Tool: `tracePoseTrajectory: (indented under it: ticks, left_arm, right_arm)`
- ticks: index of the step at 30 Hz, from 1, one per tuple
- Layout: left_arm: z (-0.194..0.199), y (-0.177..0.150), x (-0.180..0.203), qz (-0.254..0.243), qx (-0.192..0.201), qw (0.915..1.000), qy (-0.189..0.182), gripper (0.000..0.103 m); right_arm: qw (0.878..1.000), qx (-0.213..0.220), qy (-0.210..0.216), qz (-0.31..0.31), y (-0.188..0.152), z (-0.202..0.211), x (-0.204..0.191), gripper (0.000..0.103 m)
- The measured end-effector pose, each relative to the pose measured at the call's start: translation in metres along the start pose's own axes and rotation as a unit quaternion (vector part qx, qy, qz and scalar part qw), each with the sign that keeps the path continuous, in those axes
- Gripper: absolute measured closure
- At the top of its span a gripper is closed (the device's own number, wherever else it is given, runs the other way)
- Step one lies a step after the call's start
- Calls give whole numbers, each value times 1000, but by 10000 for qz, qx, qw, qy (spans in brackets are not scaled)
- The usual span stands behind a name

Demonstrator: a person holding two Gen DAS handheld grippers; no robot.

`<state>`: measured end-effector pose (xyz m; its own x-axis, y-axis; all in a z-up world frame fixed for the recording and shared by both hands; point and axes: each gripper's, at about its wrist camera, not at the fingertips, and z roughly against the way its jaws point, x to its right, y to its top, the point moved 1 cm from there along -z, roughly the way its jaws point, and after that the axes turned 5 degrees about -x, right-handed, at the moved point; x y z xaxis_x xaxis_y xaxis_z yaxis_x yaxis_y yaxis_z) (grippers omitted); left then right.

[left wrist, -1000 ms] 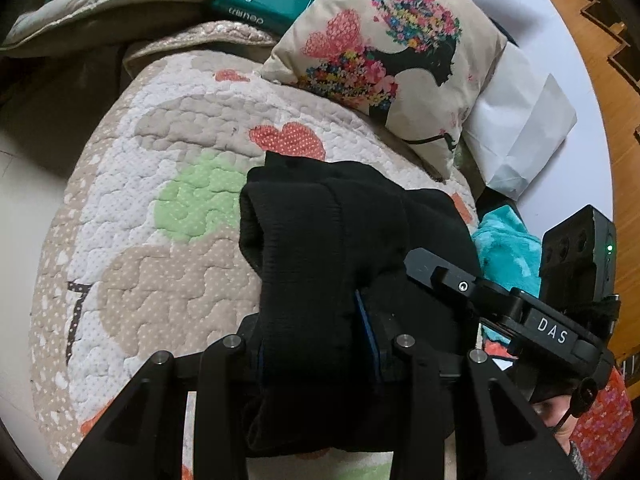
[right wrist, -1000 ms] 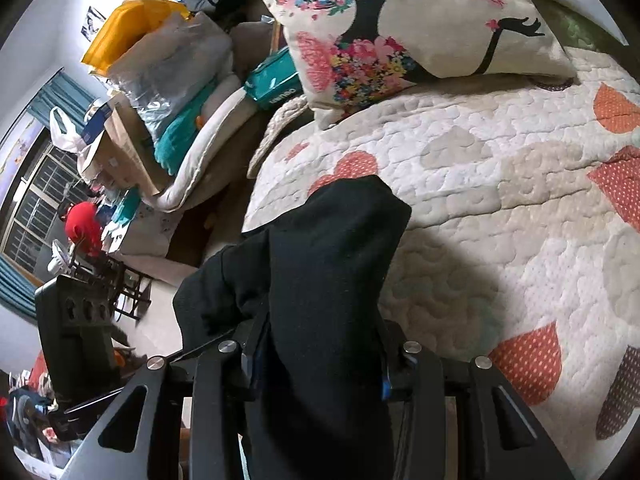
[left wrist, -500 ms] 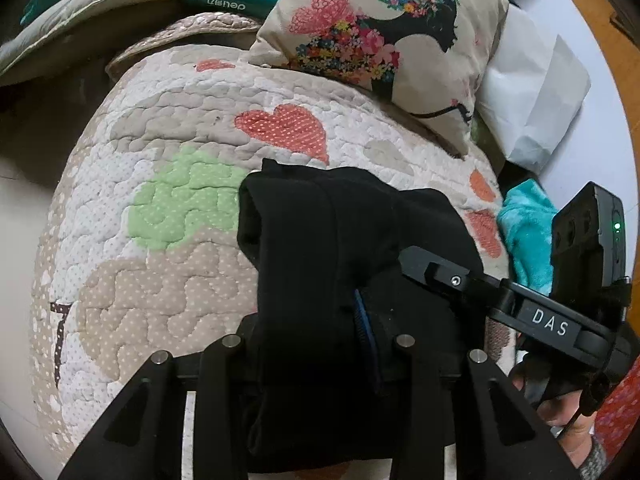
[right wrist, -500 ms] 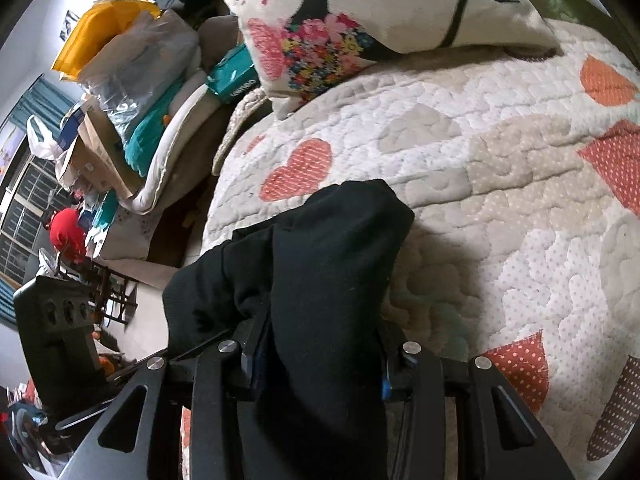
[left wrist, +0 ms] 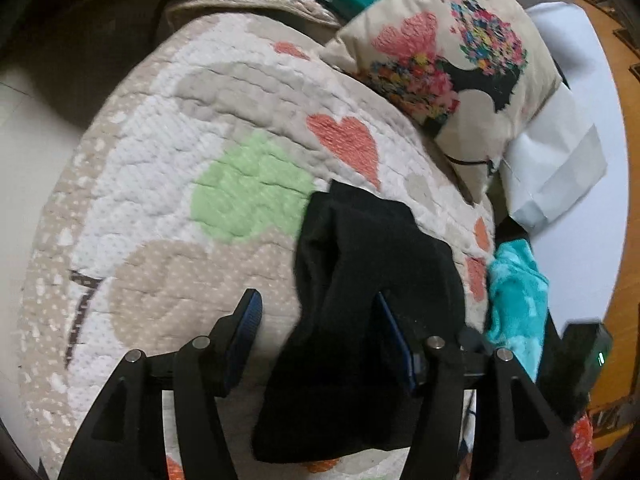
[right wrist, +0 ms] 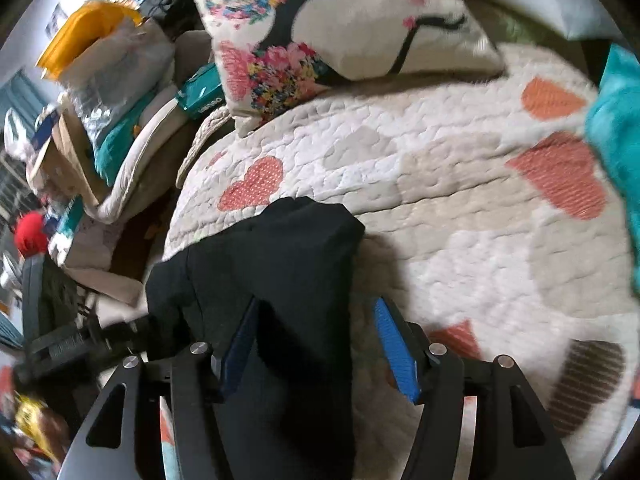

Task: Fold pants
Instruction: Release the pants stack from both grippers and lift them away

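- Lying on the quilt [left wrist: 168, 168] as a thick black bundle, the pants [left wrist: 360, 320] are looking already folded several layers deep, in front of the floral pillow [left wrist: 460, 48].
- The left gripper [left wrist: 316, 340] is opening its jaws; cloth is sitting between them, brushing one pad only.
- The right gripper [right wrist: 316, 344] is likewise opening, cloth loose between its pads.
- Judging by this, the release is under way; perhaps only tidying is remaining.

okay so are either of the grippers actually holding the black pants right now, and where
Neither. Both the left gripper and right gripper are opening; the folded black pants lie loose between their pads.
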<state>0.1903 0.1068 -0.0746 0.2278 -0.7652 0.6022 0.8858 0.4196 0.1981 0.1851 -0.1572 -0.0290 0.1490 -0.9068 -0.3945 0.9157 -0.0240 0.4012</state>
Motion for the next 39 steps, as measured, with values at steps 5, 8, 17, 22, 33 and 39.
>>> tracePoseTrajectory:
  ticks: [5, 8, 17, 22, 33, 39]
  left_arm:
    - [-9, -1, -17, 388, -130, 9991, 51, 44]
    - [-4, -2, -11, 231, -102, 9994, 224, 44]
    - [33, -41, 6, -511, 302, 9941, 904, 44]
    - [56, -91, 25, -1144, 794, 9795, 1457, 43]
    - [109, -197, 32, -1611, 1889, 9375, 2440, 43]
    - [167, -231, 60, -1827, 3142, 8947, 2596, 8]
  right_arm:
    - [9997, -174, -129, 117, -27, -2, -6, 35]
    - [9993, -285, -229, -35, -34, -12, -1, 32]
    - [9991, 88, -393, 110, -57, 44, -13, 32]
    - [9981, 102, -512, 340, -99, 61, -21, 32]
    - [9939, 8, -670, 879, -163, 72, -52, 32]
    - [9950, 184, -518, 834, -175, 86, -58, 31]
